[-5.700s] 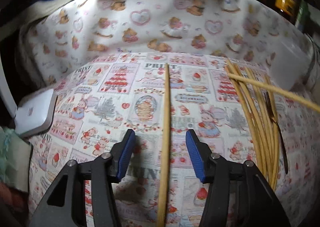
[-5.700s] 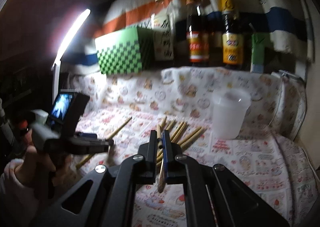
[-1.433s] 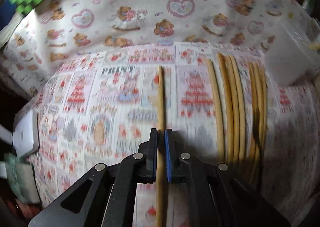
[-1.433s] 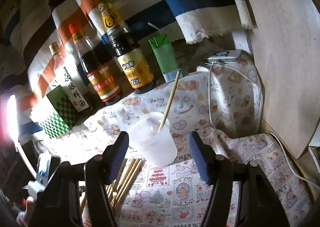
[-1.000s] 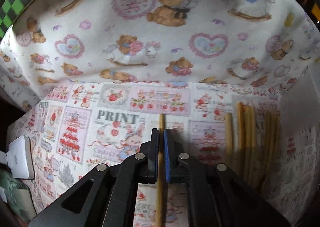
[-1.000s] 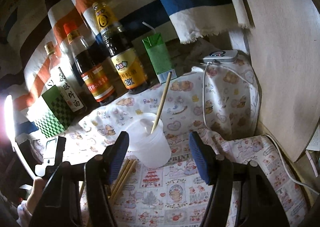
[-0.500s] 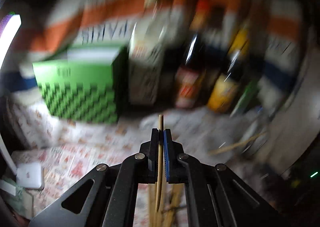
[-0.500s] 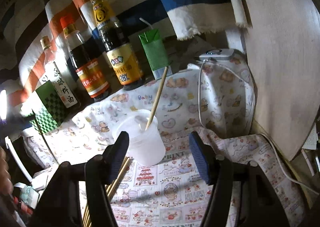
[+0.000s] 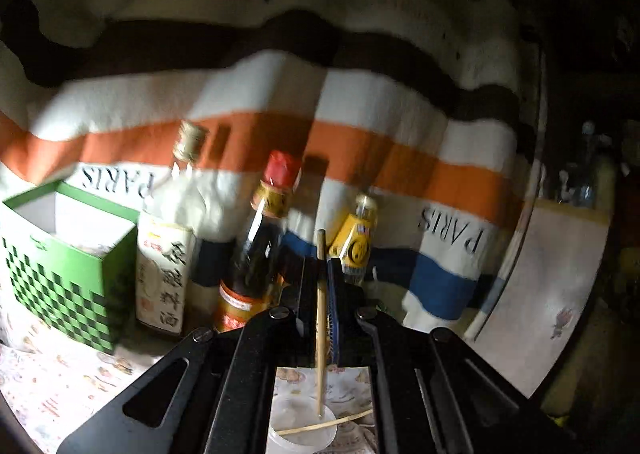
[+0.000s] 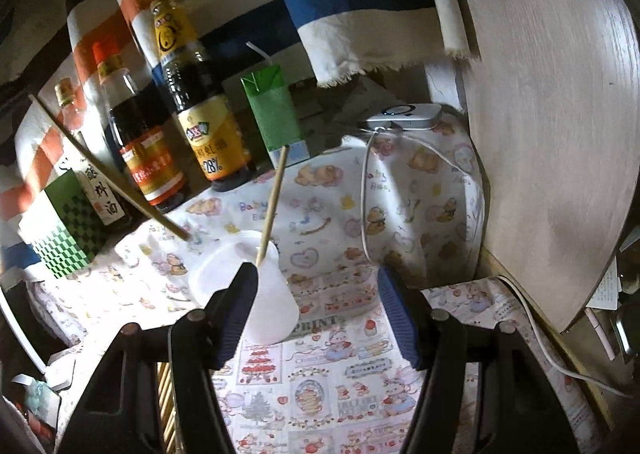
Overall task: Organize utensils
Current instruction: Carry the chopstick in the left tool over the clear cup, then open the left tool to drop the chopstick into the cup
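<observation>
The left gripper (image 9: pixel 320 278) had its blue pads pressed together on a single wooden chopstick (image 9: pixel 321 318), which stood nearly upright between them, its upper tip just above the pads and its lower end hanging over the mouth of the translucent plastic cup (image 9: pixel 302 430) below. A second chopstick (image 9: pixel 326 425) already lay slanted inside that cup. In the right wrist view the same cup (image 10: pixel 256 286) stood on the printed cloth (image 10: pixel 340 386) towards the back of the table, the leaning chopstick (image 10: pixel 273 205) rising from it, and the held chopstick (image 10: pixel 108 169) reached in from the left, its tip above the cup's far rim. The right gripper (image 10: pixel 316 314) had its fingers spread wide with nothing between them, the cup sitting just beyond its left finger. Behind the cup, along the table's back edge, stood sauce bottles (image 10: pixel 192 105), a green carton (image 10: pixel 274 113) and a green checked box (image 10: pixel 64 230).
</observation>
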Action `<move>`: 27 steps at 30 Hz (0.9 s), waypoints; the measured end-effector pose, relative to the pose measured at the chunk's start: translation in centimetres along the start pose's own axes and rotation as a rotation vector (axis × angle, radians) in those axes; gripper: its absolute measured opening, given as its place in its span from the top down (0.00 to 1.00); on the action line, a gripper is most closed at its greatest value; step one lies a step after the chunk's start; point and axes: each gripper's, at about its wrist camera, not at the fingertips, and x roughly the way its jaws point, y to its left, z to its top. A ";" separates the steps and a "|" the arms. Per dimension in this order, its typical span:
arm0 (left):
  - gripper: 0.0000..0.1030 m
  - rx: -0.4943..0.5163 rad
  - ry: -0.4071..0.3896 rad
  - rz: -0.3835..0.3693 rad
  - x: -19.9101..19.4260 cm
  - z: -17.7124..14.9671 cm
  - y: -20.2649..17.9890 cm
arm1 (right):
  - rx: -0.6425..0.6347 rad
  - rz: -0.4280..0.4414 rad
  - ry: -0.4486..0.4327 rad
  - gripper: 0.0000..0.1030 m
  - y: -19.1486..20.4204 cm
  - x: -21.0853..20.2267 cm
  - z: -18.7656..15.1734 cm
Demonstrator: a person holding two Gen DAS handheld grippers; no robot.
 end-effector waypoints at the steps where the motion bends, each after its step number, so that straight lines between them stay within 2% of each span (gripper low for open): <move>1: 0.97 0.002 0.009 0.005 0.7 -0.6 -0.1 | 0.003 0.000 0.001 0.42 -0.1 0.0 0.0; 5: 0.97 0.040 0.027 0.032 2.2 -3.2 -0.1 | 0.012 -0.001 0.013 0.42 -0.3 0.4 0.1; 9: 0.97 0.004 0.008 0.077 3.2 -5.6 1.6 | 0.005 0.008 -0.001 0.42 -0.1 0.5 -0.1; 12: 0.97 -0.041 0.028 0.084 4.0 -6.4 2.8 | -0.023 -0.024 0.002 0.42 0.2 1.1 -0.4; 17: 0.97 -0.017 0.039 0.100 4.9 -7.4 3.1 | -0.010 -0.020 0.043 0.42 -0.2 2.1 -0.6; 27: 0.97 -0.076 0.108 0.101 6.7 -9.3 4.8 | 0.006 -0.021 0.058 0.42 -0.7 2.5 -0.7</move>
